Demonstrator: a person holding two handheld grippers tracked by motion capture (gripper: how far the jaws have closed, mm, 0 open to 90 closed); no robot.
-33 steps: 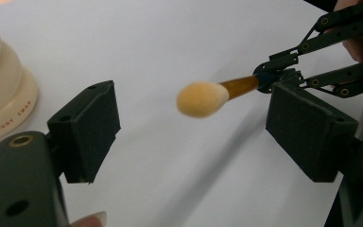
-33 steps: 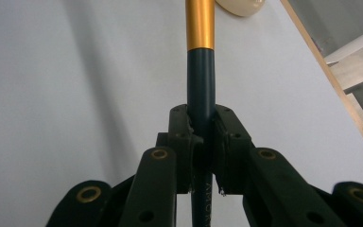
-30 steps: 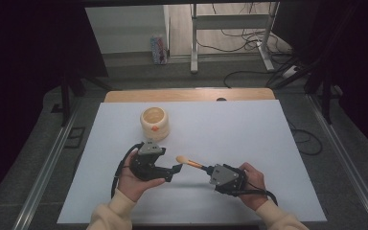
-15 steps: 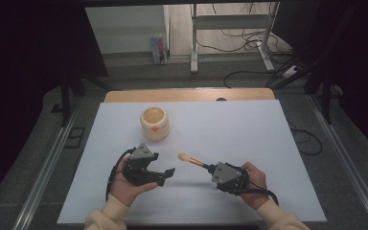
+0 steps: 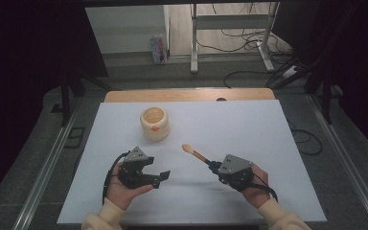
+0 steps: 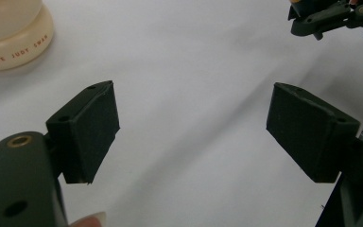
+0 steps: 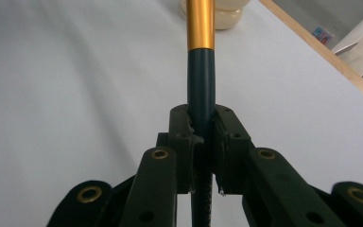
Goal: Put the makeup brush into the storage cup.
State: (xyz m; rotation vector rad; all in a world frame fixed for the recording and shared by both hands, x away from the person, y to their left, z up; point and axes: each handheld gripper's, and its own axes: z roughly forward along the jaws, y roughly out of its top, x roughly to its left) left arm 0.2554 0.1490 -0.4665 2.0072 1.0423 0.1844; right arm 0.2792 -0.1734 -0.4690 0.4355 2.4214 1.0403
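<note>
My right gripper point(image 5: 214, 166) is shut on the dark blue handle of a brush point(image 5: 195, 154), near the table's front right. The brush has a gold ferrule point(image 7: 201, 23) and a pale tip, and it points up and left toward a cream ceramic cup point(image 5: 154, 123). In the right gripper view the handle point(image 7: 201, 80) runs straight up between the pads, with my right gripper point(image 7: 203, 142) clamped around it. My left gripper point(image 5: 165, 176) sits front left, held in a hand, jaws open and empty. Its own view shows the left gripper point(image 6: 194, 127) over bare white table, with the cup point(image 6: 9, 33) at top left.
The white table top point(image 5: 249, 124) has a wooden edge point(image 5: 187, 95) at the back. Beyond it lie a grey floor, metal table legs and cables. The other gripper point(image 6: 333, 16) appears at the top right of the left gripper view.
My left gripper has drawn back from the brush tip, to the left and toward the person, and sunk a little. The right gripper and brush have hardly shifted.
</note>
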